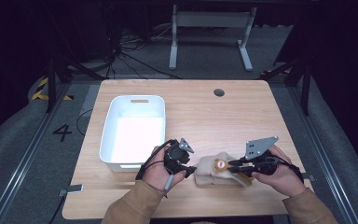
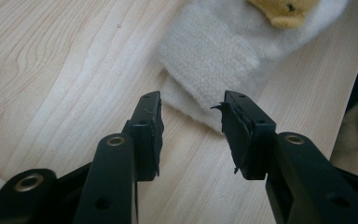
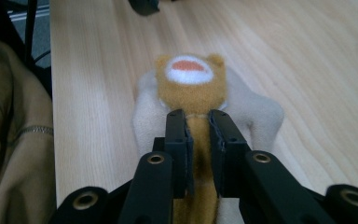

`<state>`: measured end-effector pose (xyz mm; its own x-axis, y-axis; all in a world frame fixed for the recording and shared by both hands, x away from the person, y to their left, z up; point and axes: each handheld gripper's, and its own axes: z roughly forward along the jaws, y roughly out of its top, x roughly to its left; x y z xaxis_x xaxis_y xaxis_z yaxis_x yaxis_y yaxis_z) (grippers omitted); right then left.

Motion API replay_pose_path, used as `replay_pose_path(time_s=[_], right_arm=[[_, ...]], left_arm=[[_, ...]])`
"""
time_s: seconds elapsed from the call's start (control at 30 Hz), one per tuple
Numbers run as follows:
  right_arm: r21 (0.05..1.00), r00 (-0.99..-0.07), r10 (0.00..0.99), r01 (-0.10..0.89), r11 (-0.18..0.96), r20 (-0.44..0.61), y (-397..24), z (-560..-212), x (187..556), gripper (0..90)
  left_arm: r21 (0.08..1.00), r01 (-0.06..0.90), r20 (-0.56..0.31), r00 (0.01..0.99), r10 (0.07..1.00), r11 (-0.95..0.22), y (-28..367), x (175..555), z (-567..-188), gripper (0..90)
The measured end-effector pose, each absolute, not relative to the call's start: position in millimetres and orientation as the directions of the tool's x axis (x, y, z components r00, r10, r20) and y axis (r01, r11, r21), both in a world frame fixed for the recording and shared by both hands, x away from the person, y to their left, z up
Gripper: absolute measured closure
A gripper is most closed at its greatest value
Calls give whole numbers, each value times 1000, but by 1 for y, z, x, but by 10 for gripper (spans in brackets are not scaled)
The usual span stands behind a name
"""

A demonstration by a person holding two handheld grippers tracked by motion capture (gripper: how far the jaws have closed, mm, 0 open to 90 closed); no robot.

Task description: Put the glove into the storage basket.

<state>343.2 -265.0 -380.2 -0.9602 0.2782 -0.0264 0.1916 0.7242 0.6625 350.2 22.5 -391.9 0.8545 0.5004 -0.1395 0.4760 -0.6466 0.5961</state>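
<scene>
Between your two grippers, near the front edge of the surface (image 1: 223, 116), lies a cream plush toy (image 1: 209, 170) with a small orange bear-like piece (image 3: 192, 84) on top of it. Your right gripper (image 3: 198, 140) is clamped on the orange strip that runs back from that piece — its jaws stand close together with the fabric pinched between the pads, so you have a firm hold on the part that sits highest and is easiest to catch. The orange face lies just ahead of those fingertips, pointing away from you.

Your left gripper (image 2: 191, 121) comes at the toy from the other side with its jaws apart and nothing between them. The cream edge of the toy lies just ahead of its fingertips, slightly toward its right jaw — near, but whether it touches is hard to tell. That looks like a hand poised to take the soft body while the right holds the top, so the toy can be lifted without flopping.

Beyond your left gripper, well apart from the toy, stands a white bin (image 1: 109, 135), open and unfilled — probably where the toy is meant to go.
</scene>
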Motion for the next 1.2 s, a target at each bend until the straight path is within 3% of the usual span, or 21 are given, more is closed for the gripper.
replay_pose_path(time_s=[0.5,0.8,1.2], right_arm=[[572,-964,263,239,785,42,-267,-403,349,748],[588,-956,287,267,764,61,-267,-404,345,614],[594,-892,448,390,704,54,-294,-393,342,616]], left_arm=[[579,475,-146,860,489,-662,18,349,-395,583],[575,472,-147,863,483,-669,16,349,-396,578],[562,463,-150,872,466,-686,10,350,-397,576]])
